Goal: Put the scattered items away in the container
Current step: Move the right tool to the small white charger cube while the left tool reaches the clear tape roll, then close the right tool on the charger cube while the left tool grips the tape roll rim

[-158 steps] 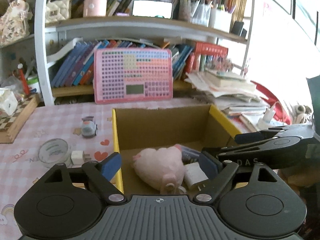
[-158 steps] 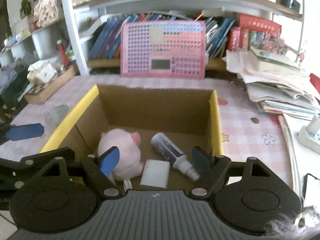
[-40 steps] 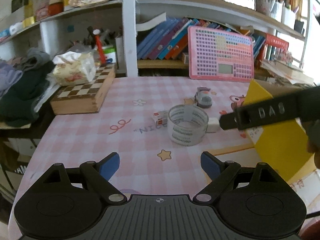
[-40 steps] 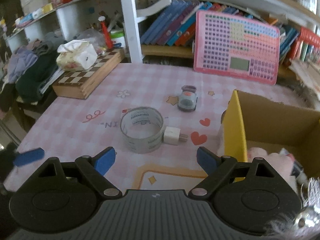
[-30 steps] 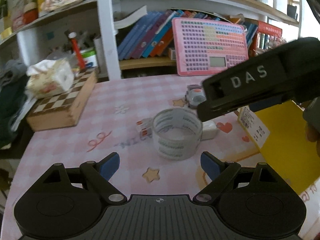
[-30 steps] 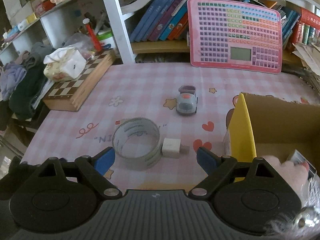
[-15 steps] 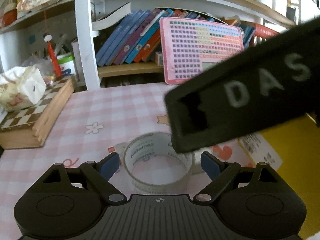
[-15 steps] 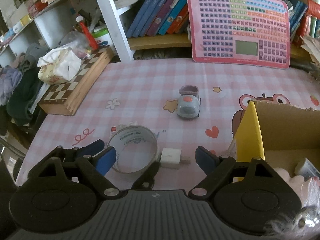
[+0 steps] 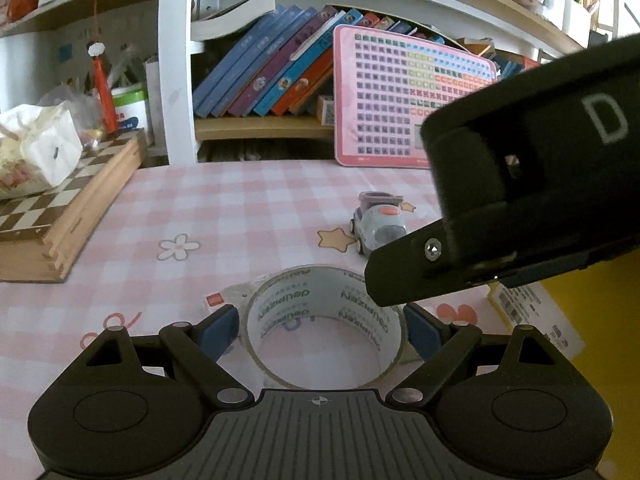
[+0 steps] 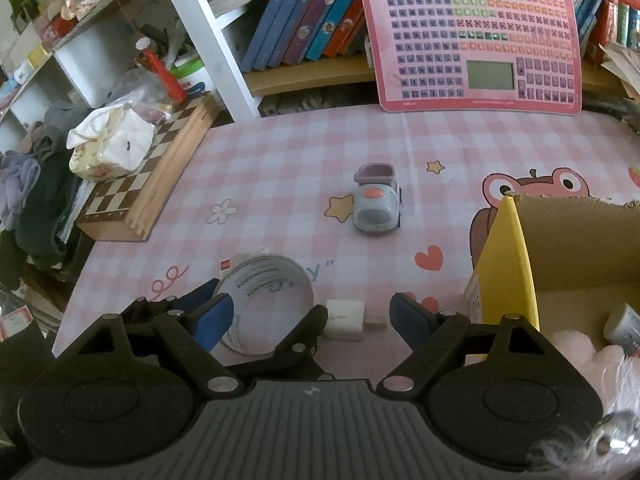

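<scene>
Right wrist: one tape roll (image 10: pixel 266 300), one charger (image 10: pixel 345 319), one toy car (image 10: pixel 376 206).

A cluttered study corner in daylight

A desk (image 10: pixel 280 168) wearing a pink checked cloth is sitting against a white bookshelf (image 10: pixel 208 36), where leaning books (image 9: pixel 272 68) are crowding the lower shelf and a wooden chessboard (image 9: pixel 60 208) is resting at the desk's left edge.

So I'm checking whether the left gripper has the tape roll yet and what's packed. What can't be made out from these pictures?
- Left wrist view: the right gripper's body hides the white charger and most of the box.
- Both views: whether the left gripper's pads touch the tape roll is unclear.
- Right wrist view: the cardboard box is cut off by the edge, so most of its contents are unseen.
</scene>
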Available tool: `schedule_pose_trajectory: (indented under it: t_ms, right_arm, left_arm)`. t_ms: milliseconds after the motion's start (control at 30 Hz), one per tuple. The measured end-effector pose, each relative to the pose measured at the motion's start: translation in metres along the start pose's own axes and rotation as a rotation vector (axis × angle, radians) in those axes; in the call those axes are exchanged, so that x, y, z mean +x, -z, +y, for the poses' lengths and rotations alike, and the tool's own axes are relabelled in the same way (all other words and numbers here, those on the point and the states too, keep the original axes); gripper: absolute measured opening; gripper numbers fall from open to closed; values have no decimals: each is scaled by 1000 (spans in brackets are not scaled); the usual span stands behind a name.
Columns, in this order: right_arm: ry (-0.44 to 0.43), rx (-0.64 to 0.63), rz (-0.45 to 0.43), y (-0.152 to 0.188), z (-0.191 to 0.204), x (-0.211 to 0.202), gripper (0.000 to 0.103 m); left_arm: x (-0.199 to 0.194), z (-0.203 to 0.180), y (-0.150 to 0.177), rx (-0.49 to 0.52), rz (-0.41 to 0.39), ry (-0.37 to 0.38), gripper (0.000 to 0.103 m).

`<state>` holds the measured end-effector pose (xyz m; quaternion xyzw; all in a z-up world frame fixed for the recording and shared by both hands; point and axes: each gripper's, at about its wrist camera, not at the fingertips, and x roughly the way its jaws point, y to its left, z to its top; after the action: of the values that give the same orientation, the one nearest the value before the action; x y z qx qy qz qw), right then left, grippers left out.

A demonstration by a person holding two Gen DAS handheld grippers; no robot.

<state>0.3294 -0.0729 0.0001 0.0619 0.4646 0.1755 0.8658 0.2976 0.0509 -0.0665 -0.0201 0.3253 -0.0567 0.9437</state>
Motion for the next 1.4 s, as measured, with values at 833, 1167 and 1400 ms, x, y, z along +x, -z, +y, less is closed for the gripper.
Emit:
schedule_pose_trajectory:
  t_ms: [833, 1167, 1400]
  right_arm:
    - [112, -9, 95, 2, 0, 45, 80]
    - [252, -51, 97, 10, 8, 70, 47]
    - [172, -17, 79, 17, 4, 58, 41]
  left_arm:
    - [-78, 70, 14, -249, 7, -91, 86]
    - [-113, 75, 29, -320, -1, -78, 87]
    - [-125, 74, 26, -319, -34, -73, 86]
